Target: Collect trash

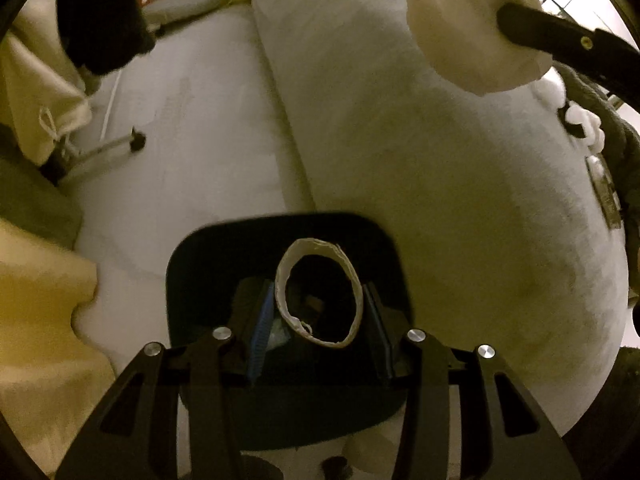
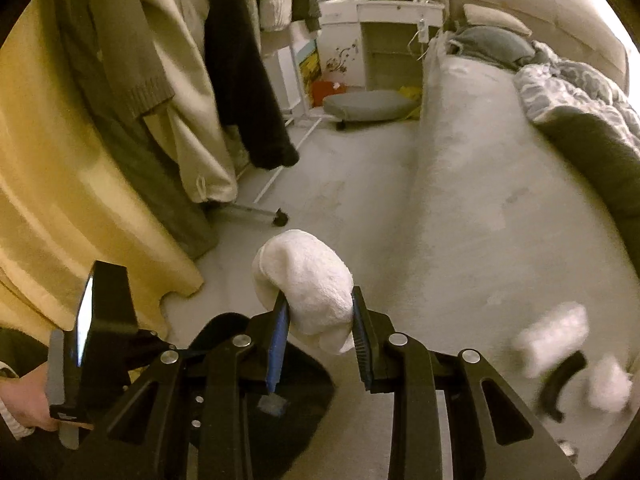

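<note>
My left gripper point(image 1: 320, 316) is shut on a cardboard tube point(image 1: 320, 300), its open end facing the camera, held over a dark bin point(image 1: 200, 280) on the floor beside the bed. My right gripper point(image 2: 318, 320) is shut on a white crumpled wad of tissue point(image 2: 308, 280), held above the same dark bin point(image 2: 304, 400). That wad and the right gripper's finger also show in the left wrist view point(image 1: 472, 20) at the top right. The left gripper's body point(image 2: 100, 340) and the hand holding it show at the lower left of the right wrist view.
A pale mattress point(image 1: 440, 160) fills the right side. White wads and a black curved object point(image 2: 560, 376) lie on the bed at lower right. Hanging clothes point(image 2: 160, 80) on a rack and a yellow curtain point(image 2: 60, 200) stand left. A desk point(image 2: 380, 20) is at the back.
</note>
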Available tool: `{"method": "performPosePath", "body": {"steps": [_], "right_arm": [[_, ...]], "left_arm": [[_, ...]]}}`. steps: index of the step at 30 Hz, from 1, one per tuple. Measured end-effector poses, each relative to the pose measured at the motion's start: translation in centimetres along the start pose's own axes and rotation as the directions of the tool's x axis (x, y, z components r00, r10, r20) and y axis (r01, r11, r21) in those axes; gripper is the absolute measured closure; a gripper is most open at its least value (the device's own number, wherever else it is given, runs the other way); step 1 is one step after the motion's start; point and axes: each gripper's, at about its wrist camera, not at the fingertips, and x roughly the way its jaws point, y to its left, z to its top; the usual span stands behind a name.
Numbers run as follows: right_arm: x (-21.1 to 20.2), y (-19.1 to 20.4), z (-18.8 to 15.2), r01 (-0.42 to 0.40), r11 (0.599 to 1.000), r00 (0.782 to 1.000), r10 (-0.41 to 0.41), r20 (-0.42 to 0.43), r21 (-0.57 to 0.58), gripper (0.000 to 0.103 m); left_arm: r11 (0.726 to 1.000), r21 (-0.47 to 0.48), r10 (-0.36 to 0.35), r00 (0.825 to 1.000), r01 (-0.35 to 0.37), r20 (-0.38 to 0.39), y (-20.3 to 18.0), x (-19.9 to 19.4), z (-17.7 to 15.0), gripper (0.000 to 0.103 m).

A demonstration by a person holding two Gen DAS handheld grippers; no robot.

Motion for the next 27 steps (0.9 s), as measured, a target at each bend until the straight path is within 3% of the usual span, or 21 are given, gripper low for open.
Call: {"method": "performPosePath", "body": {"steps": [13, 16, 23, 27], "right_arm": [[4.6, 3.6, -0.2, -0.062, 0.997, 0.992, 0.056, -0.115, -0.049, 0.073], [5.6, 4.4, -0.5, -0.074, 0.995, 0.987, 0.064, -0.145, -0.062, 0.073], [8.8, 6.0, -1.8, -0.083, 0.992, 0.971, 0.060, -0.229, -0.093, 0.073], [10.4, 6.7, -2.6, -0.086, 0.991, 0.961, 0.054, -0.273, -0.105, 0.073]], "left_arm": [[0.999, 0.021, -0.027, 0.993, 0.030, -0.119, 2.6, 0.8, -3.7, 0.057], [0.999, 0.036, -0.021, 0.992, 0.025, -0.124, 2.9, 0.6, -4.2, 0.050], [1.000, 0.016, -0.024, 0.996, 0.025, -0.086, 4.6, -1.0, -4.7, 0.036], [0.998, 0.035, 0.052, 0.999, -0.052, -0.013, 5.6, -2.3, -4.5, 0.029]]}}
